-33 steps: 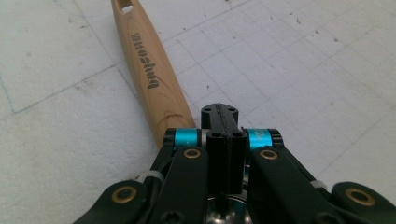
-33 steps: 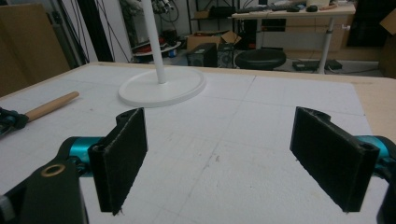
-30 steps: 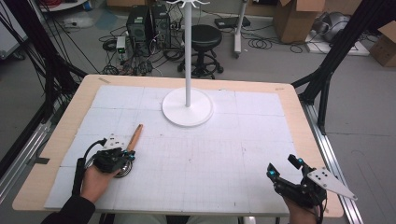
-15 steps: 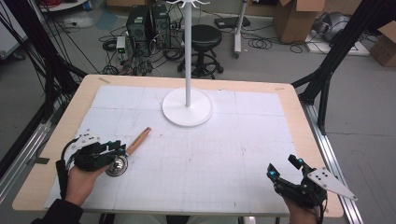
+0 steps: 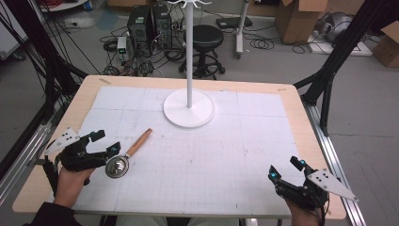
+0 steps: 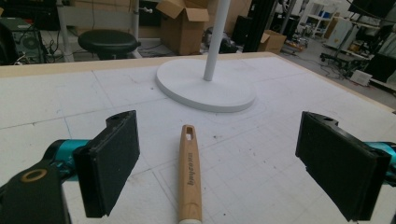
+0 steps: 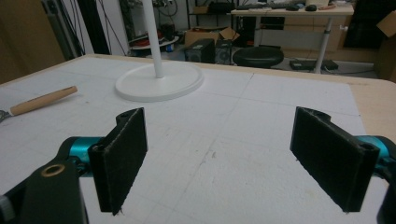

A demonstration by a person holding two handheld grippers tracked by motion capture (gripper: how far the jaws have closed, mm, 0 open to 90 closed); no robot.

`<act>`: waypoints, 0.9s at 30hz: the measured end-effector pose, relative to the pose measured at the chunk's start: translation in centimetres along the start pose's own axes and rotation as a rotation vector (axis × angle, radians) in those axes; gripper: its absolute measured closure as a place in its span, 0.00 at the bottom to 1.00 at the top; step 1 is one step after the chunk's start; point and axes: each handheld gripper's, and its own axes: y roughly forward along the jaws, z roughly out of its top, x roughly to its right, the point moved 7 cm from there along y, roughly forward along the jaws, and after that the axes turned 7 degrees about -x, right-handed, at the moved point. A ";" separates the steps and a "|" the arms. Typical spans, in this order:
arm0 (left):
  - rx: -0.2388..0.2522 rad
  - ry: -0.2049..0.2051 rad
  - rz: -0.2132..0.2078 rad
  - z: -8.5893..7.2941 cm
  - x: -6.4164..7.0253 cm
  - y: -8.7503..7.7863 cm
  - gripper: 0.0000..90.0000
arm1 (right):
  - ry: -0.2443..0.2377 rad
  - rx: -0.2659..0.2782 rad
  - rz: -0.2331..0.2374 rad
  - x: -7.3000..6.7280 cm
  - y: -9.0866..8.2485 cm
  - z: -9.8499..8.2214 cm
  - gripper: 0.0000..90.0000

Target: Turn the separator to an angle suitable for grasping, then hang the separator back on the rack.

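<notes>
A utensil with a wooden handle and a round metal bowl lies on the white mat at the left. My left gripper hovers just left of it. Its jaws have just been opening and now stand wide. In the left gripper view the handle lies on the mat in the gap between the pads, touching neither. At the near right corner my right gripper is open with nothing between its pads. From there the handle lies far off at the left.
A white stand with a round base and a thin pole rises at the middle back of the table. The wooden table edge frames the mat. A stool, boxes and cables sit on the floor beyond.
The left gripper has let go of the utensil, opened its jaws and drawn back to the left, uncovering the metal bowl. The right gripper has not moved.
</notes>
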 end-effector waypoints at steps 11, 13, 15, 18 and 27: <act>0.019 0.019 -0.020 0.1 0.3 -0.2 0.16 | 0.033 -0.023 0.007 0.1 0.0 -0.3 0.20; 0.018 0.020 -0.019 0.1 0.3 -0.1 0.16 | 0.036 -0.021 0.005 0.1 0.0 -0.2 0.20; 0.017 0.022 -0.016 0.0 0.3 -0.1 0.16 | 0.035 -0.021 0.008 0.1 0.0 -0.2 0.20; 0.012 0.024 -0.010 0.0 0.1 0.0 0.16 | 0.038 -0.025 0.010 0.1 0.1 -0.3 0.20; -0.007 0.030 -0.016 -0.1 0.0 0.1 0.17 | 0.027 -0.025 0.012 0.0 0.1 -0.2 0.20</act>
